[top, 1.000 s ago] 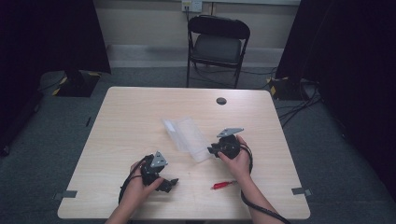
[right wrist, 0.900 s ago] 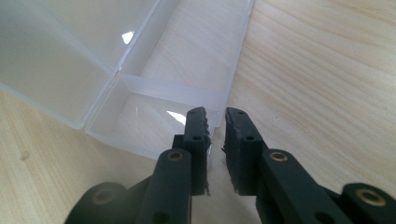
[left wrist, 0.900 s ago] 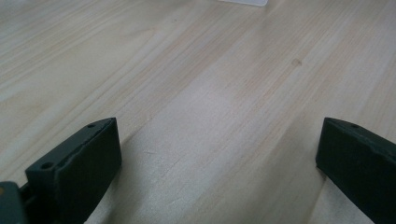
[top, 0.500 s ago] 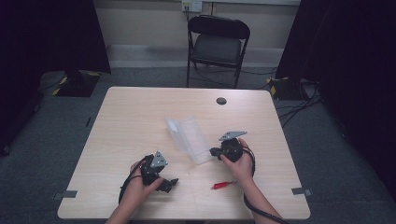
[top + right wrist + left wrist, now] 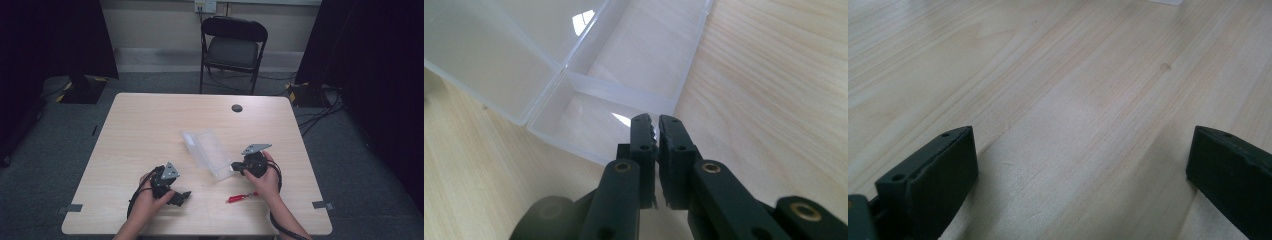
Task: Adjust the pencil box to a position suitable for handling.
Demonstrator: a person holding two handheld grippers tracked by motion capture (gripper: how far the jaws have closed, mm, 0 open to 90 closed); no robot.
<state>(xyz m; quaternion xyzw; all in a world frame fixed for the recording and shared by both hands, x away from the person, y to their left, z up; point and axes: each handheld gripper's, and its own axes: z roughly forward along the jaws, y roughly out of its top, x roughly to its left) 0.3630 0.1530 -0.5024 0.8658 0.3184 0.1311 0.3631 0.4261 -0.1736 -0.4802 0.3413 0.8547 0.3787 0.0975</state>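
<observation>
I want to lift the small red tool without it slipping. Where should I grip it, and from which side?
Probably across the red handle, coming straight down from above. The tool lies flat on the table, long axis left-right, so fingers closing across its narrow width suit it. The right gripper, now shut at the clear plastic box, is nearer; its finer shape is too small to tell.

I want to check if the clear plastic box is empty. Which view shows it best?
The right gripper view: the clear plastic box lies open up close, its compartments empty. The high view shows it small on the table; the left gripper view catches perhaps a corner.
</observation>
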